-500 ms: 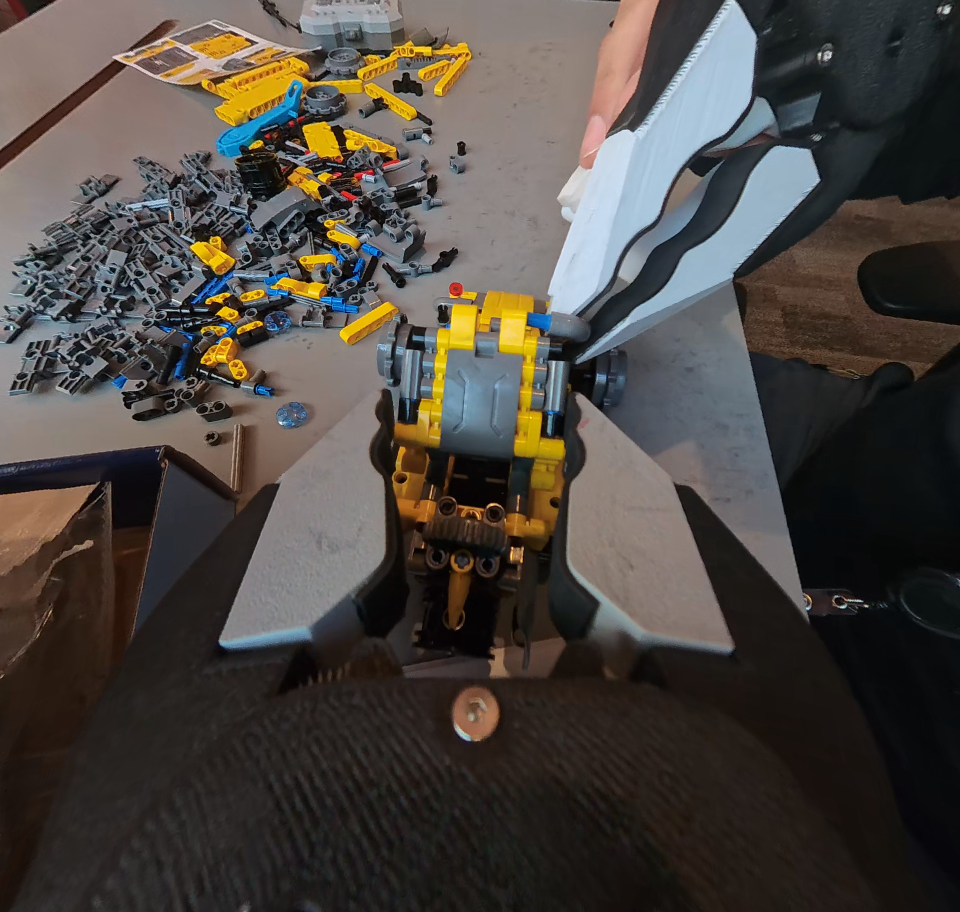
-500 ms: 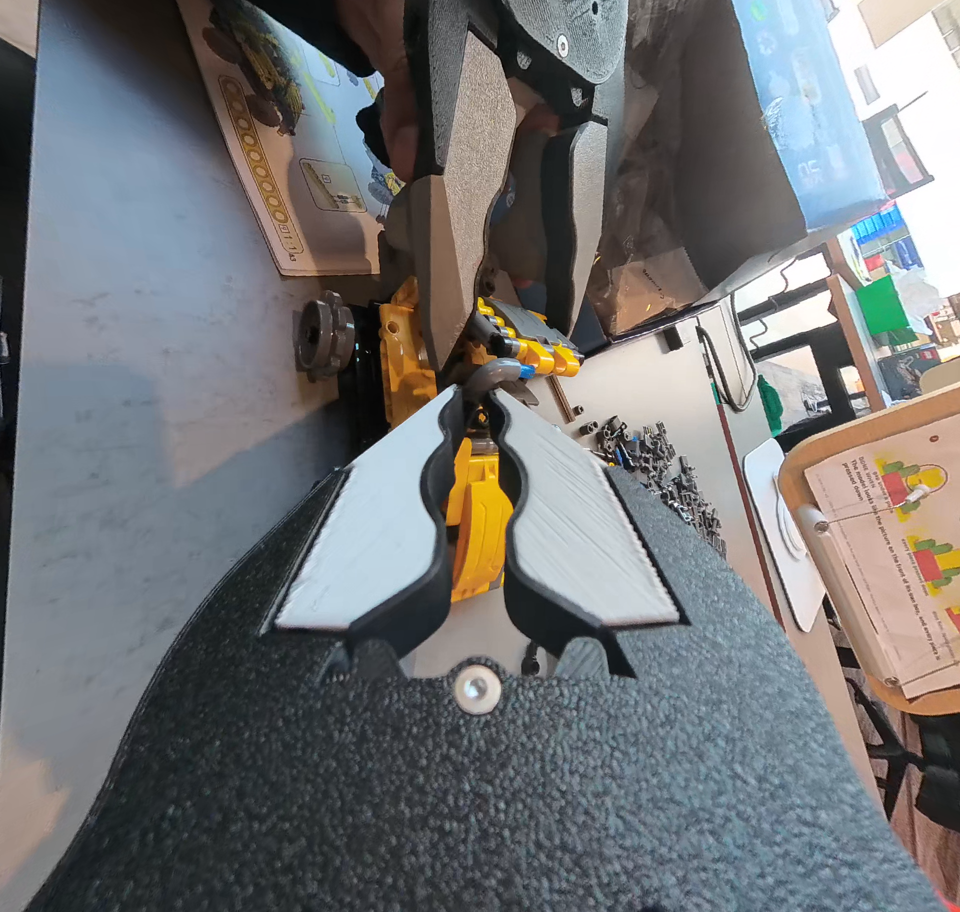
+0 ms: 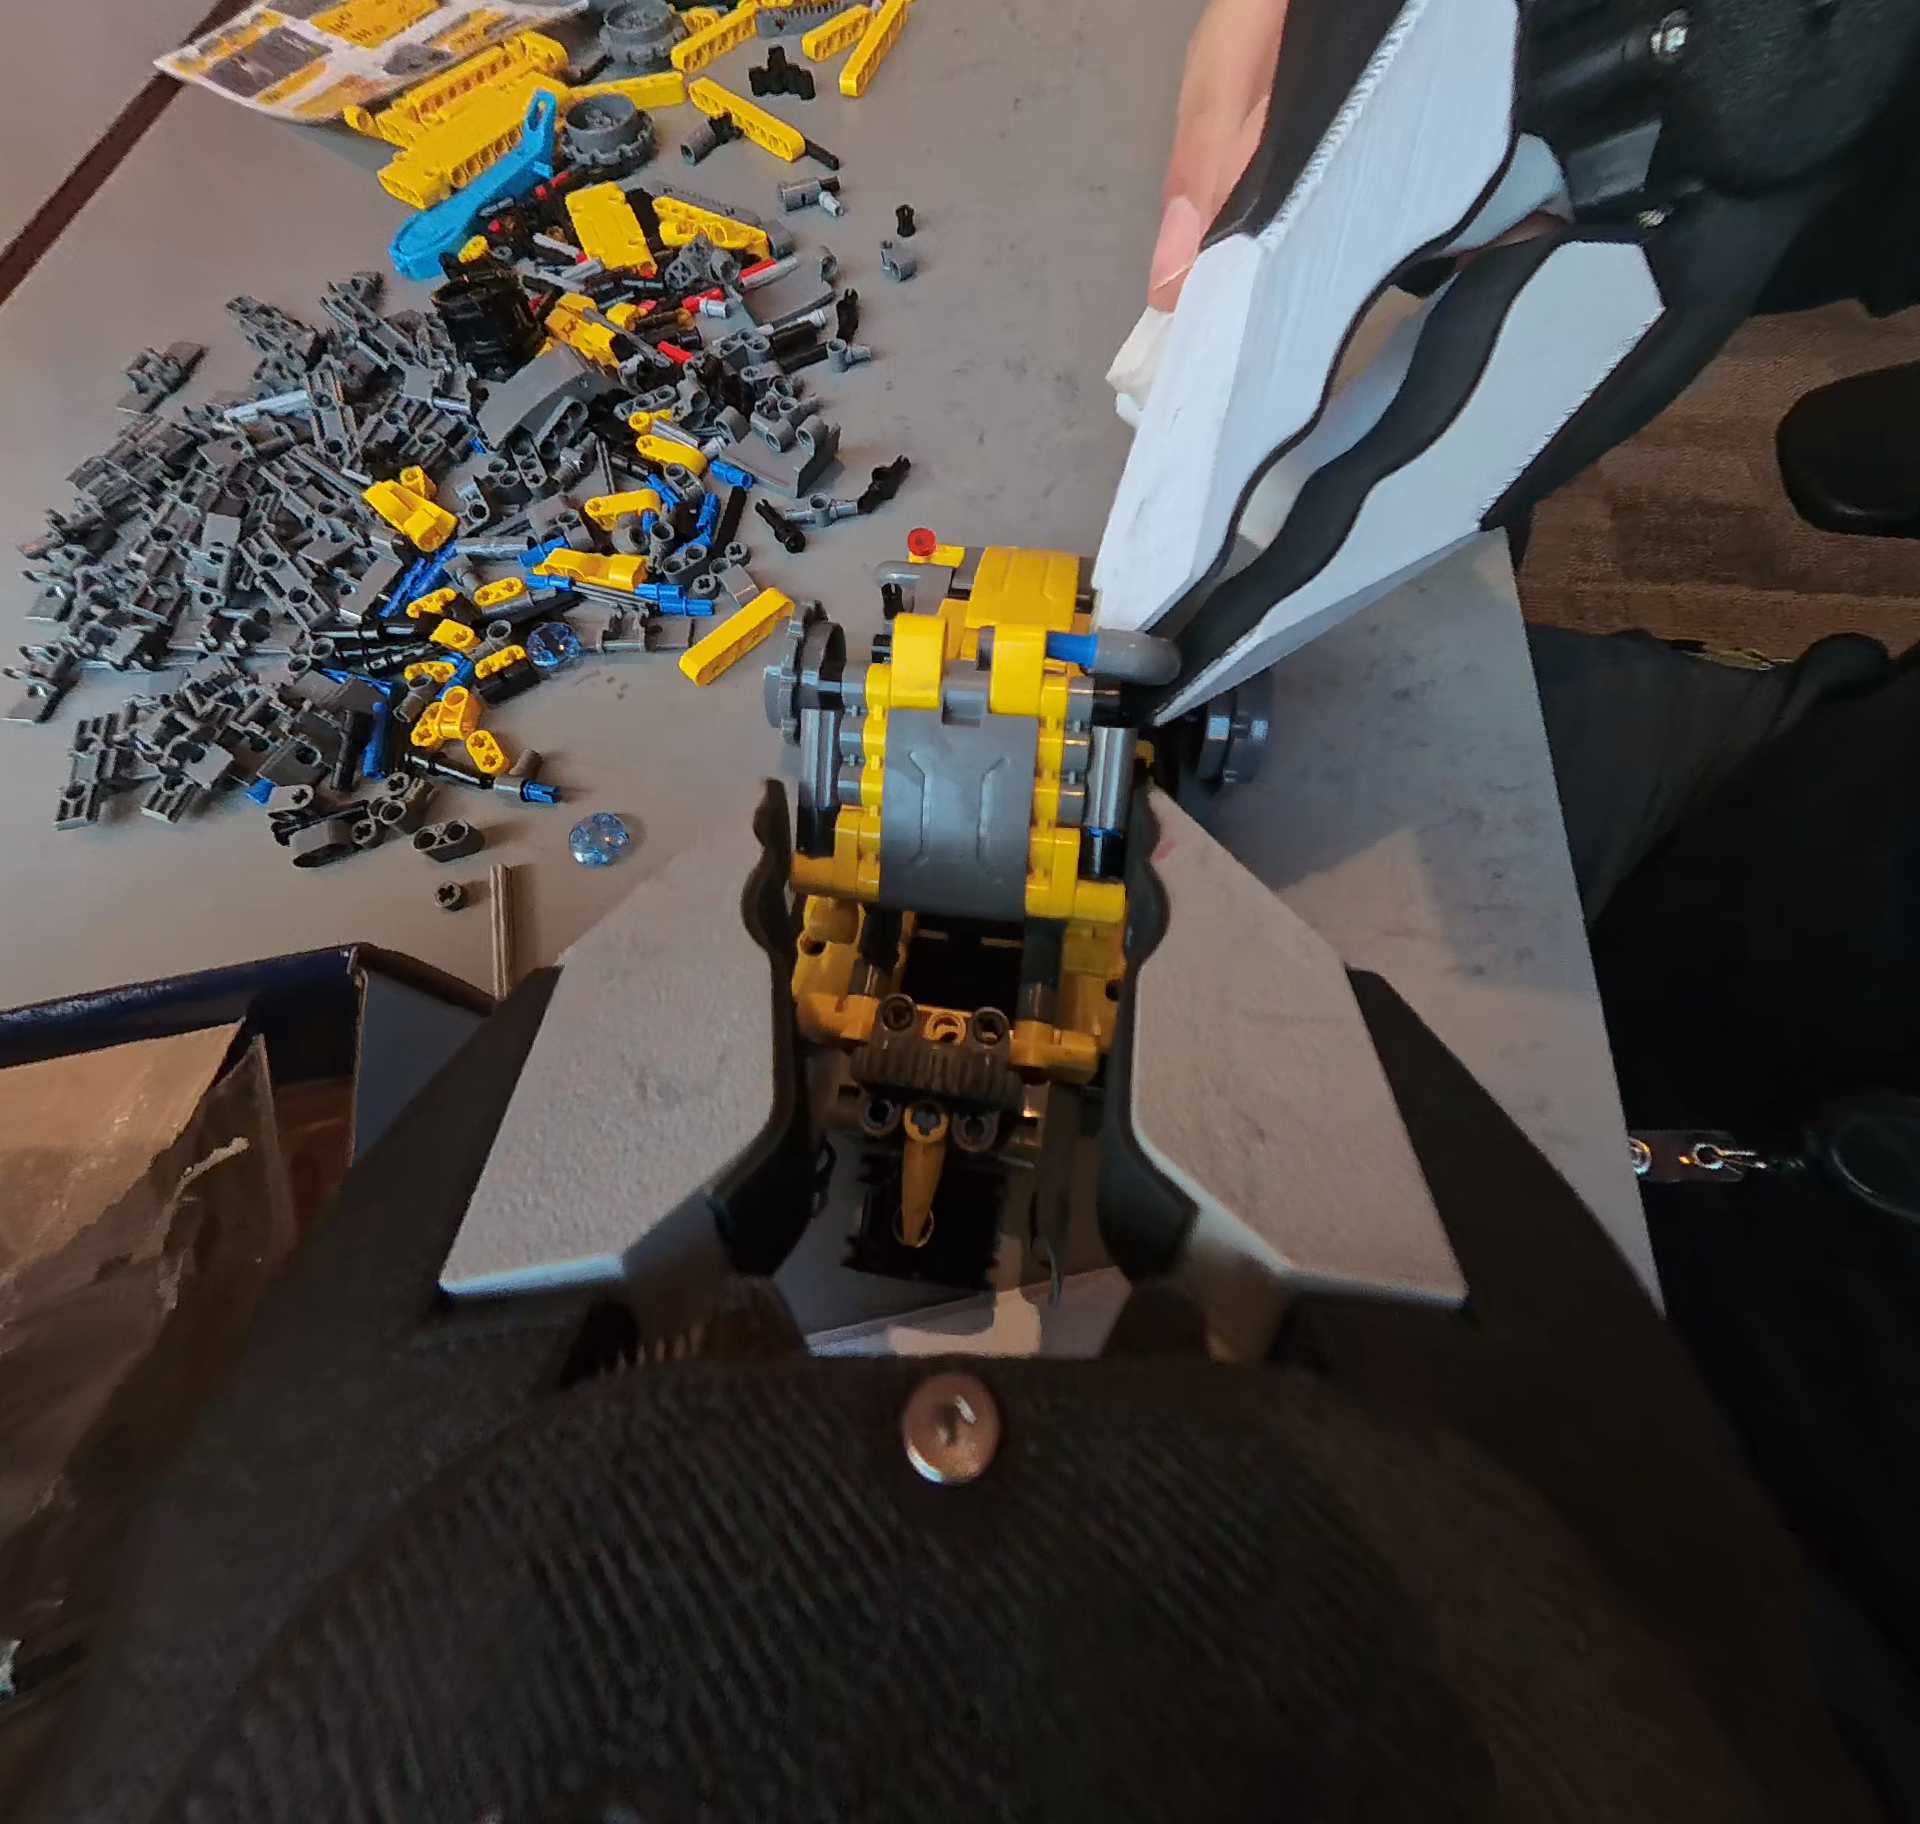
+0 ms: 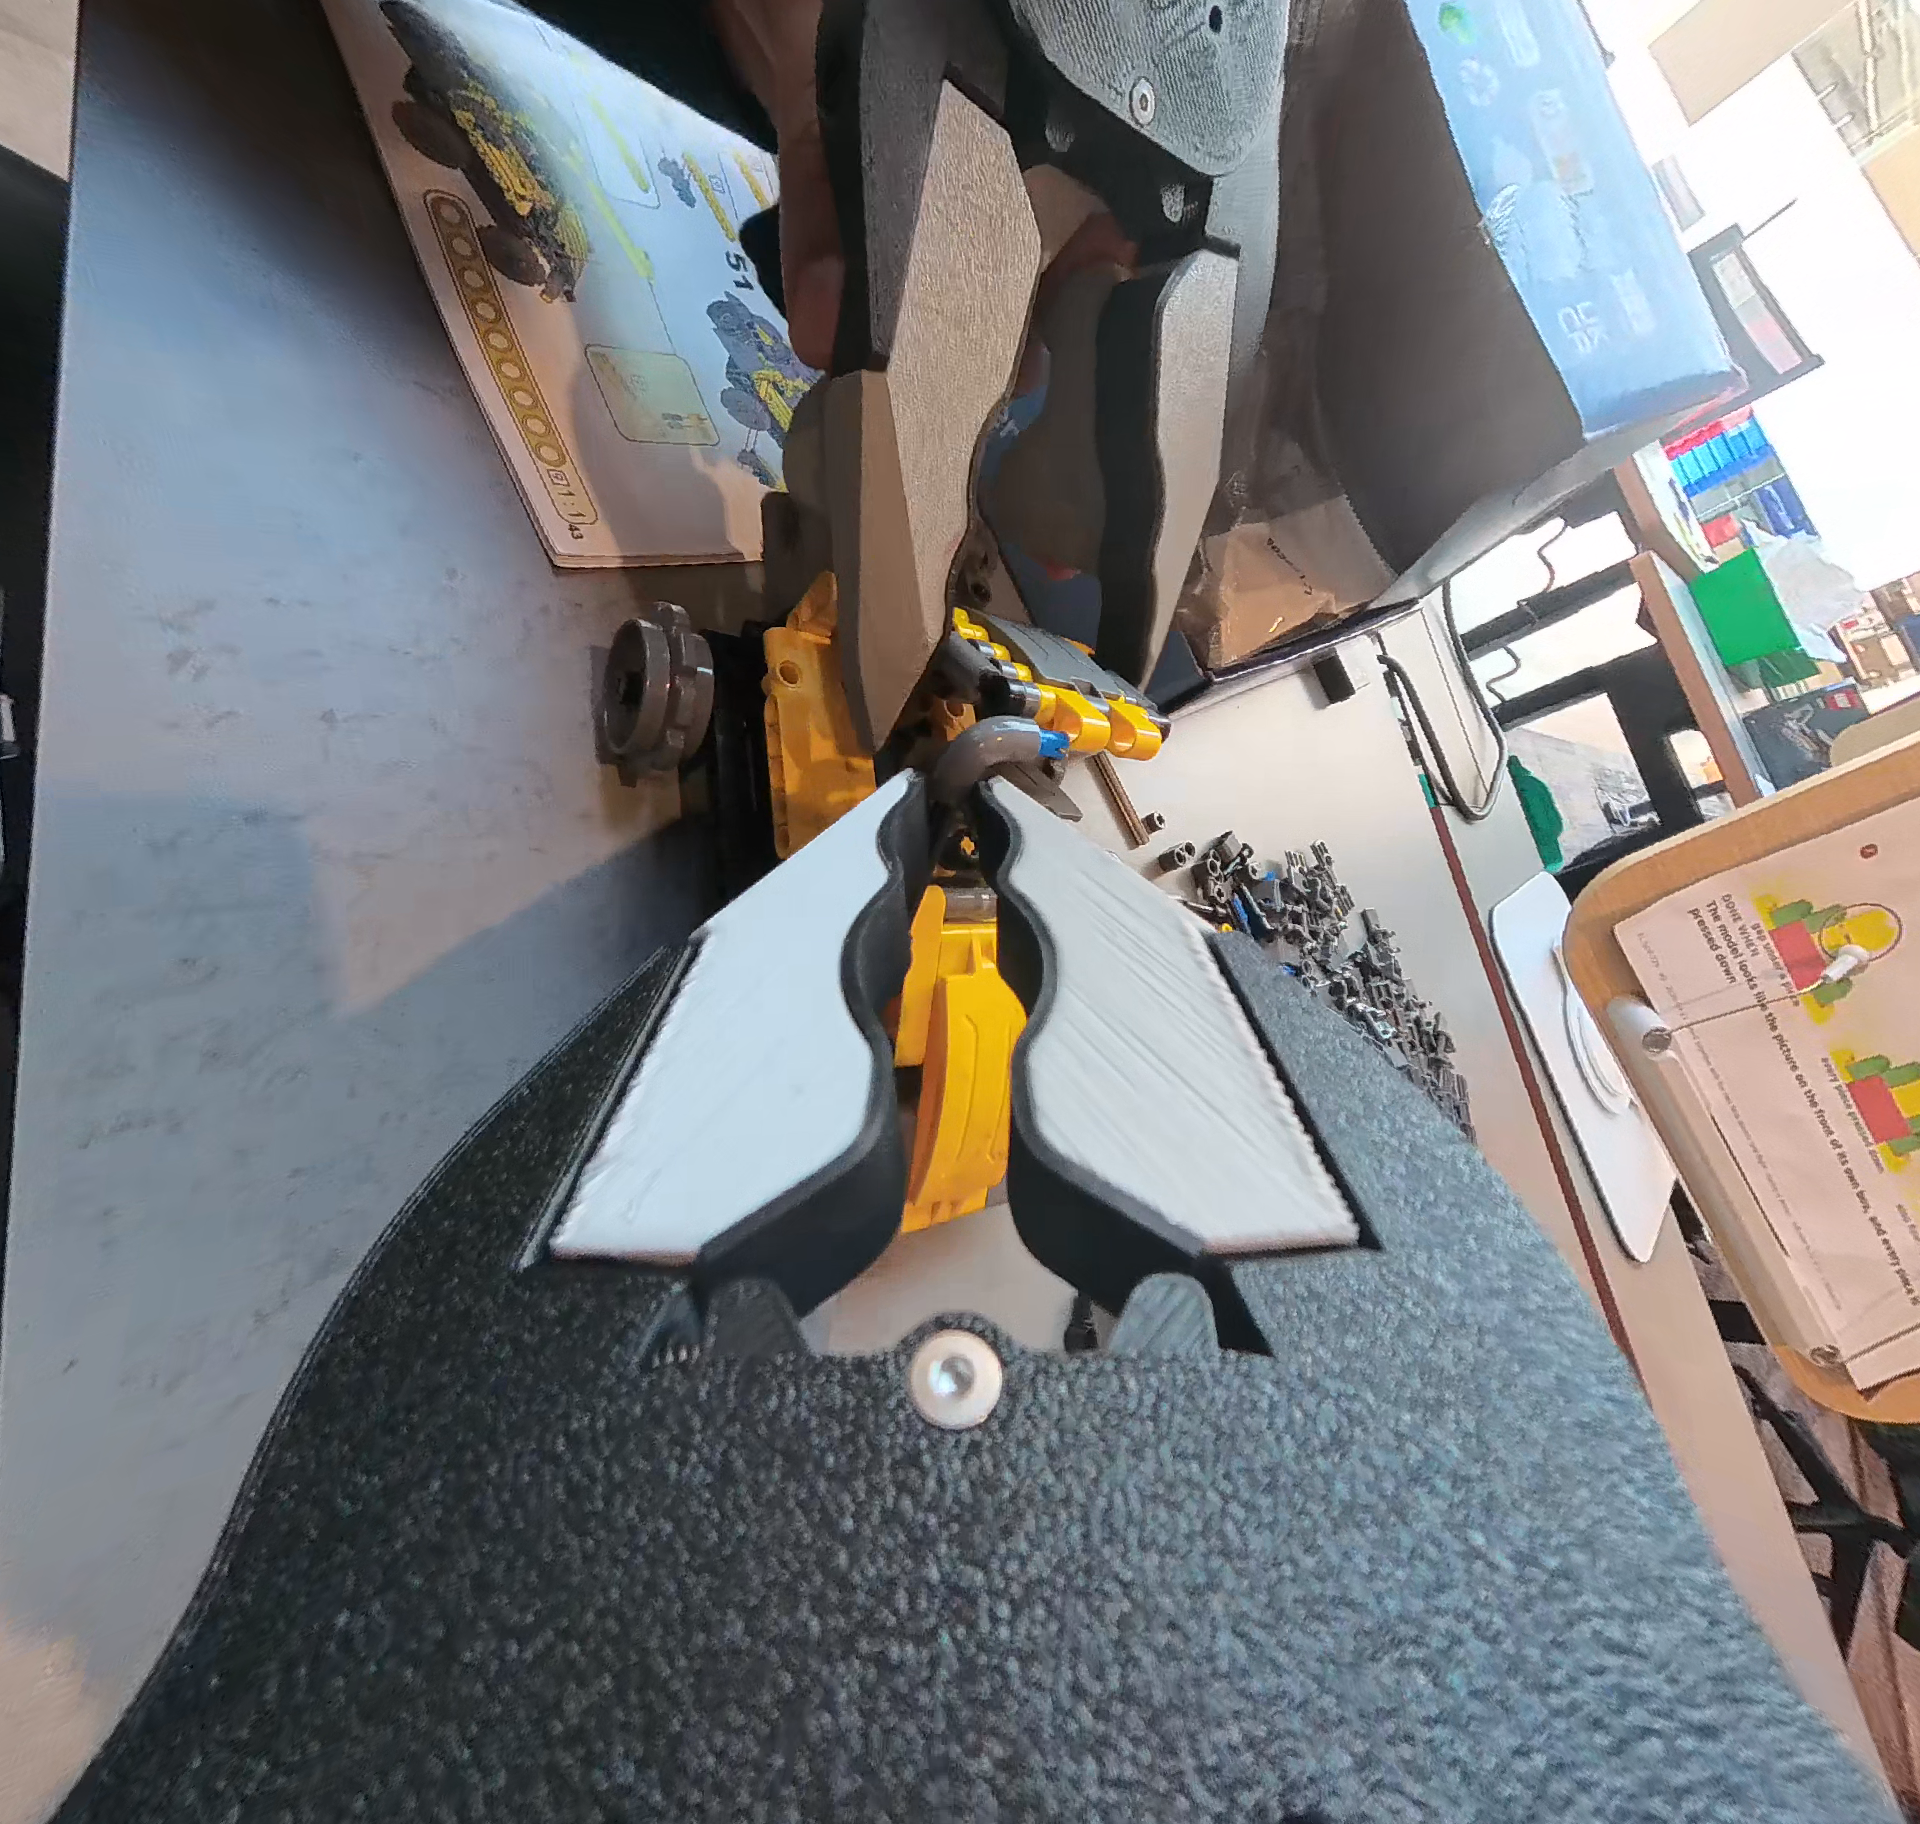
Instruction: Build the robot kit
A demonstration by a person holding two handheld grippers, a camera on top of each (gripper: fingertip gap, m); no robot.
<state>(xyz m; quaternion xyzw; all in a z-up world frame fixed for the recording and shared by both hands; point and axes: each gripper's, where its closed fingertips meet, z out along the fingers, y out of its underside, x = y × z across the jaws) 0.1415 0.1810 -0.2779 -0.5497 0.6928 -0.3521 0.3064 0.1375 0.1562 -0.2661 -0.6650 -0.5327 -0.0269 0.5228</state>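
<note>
Loose grey, black and yellow parts [image 3: 343, 569] scattered far left on grey table [image 3: 1039, 247], blue box [image 3: 208, 995] near left. Left gripper [image 3: 951, 839] clamped on yellow model [image 3: 961, 787] at centre, standing on table. Right gripper [image 4: 951, 803] from the right, tips nearly shut, pinching grey curved tube [image 4: 982, 746] on model's top.

Yellow-grey brick model [image 3: 961, 818] between tongs [image 3: 951, 901]

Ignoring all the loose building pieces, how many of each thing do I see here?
Grippers: 2, left gripper and right gripper, both clamping the yellow model
yellow model: 1
blue box: 1
printed sheets: 2
Total: 6
</note>
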